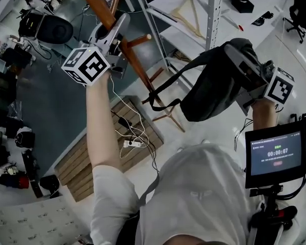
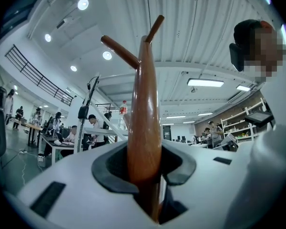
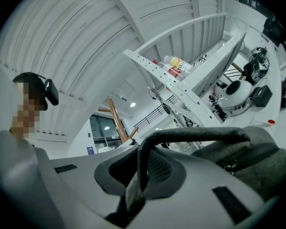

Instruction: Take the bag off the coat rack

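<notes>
Grey bag [image 1: 214, 86] hangs by its handle from my right claw [image 3: 139, 173]; wooden coat rack [image 2: 144, 113] sits clamped in my left claw [image 2: 145, 171].

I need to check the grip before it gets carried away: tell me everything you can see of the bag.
The bag is dark grey, soft woven fabric, slumped and bulging. Its padded top handle is pinched between the fingers of the right gripper, so it hangs from them in the air. A long dark strap trails loose toward the coat rack; whether it touches the rack cannot be told. A small metal fitting shows near the handle.
</notes>
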